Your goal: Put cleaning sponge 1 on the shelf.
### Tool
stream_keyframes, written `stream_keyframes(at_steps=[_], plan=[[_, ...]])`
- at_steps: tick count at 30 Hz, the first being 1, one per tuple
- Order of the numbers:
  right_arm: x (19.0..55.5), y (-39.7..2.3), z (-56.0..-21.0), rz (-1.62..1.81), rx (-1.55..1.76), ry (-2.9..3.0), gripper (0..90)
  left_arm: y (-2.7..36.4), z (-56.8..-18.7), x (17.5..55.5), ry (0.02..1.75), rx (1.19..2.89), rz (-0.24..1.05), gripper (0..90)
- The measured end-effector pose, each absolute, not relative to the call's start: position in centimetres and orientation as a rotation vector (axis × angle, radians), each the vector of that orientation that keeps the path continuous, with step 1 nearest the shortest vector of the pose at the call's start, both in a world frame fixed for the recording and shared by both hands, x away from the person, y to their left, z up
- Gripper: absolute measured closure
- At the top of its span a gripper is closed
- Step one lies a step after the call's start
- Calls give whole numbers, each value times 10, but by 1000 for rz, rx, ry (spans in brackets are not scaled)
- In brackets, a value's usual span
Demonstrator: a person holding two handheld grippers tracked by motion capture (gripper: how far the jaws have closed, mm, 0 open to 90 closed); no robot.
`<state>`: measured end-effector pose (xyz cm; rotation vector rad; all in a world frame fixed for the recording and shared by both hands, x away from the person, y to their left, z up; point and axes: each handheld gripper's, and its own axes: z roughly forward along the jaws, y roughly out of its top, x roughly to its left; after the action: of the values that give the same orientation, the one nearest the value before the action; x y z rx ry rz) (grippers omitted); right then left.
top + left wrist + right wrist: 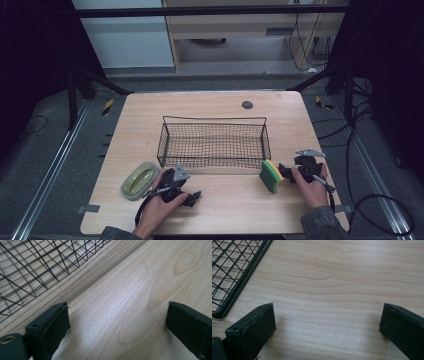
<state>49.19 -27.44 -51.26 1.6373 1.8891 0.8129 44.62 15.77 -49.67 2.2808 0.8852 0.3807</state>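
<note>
Both grippers rest on table [220, 200], jaws apart, nothing held: left gripper [194, 198] at 7 o'clock of basket [213, 142], right gripper [284, 172] touching sponge [270, 176] at 4 o'clock.

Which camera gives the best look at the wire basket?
The high view: the whole basket shows, standing mid-table. The left gripper view catches part of its mesh, and the right gripper view one corner.

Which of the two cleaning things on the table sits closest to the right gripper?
The yellow-green sponge, standing right beside the right gripper; the grey-rimmed green soap dish lies across the table by the left hand.
</note>
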Motion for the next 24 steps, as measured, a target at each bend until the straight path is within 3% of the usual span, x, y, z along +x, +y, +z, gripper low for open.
stream_keyframes(at_steps=[8, 15, 24], plan=[[493, -275, -513, 817, 1631, 1898, 5, 180, -454, 437, 851, 2309, 372, 84], [493, -275, -513, 814, 1626, 1901, 5, 226, -416, 439, 905, 2296, 369, 110], [492, -276, -513, 822, 1611, 1919, 9, 273, -395, 470, 988, 2304, 479, 110]])
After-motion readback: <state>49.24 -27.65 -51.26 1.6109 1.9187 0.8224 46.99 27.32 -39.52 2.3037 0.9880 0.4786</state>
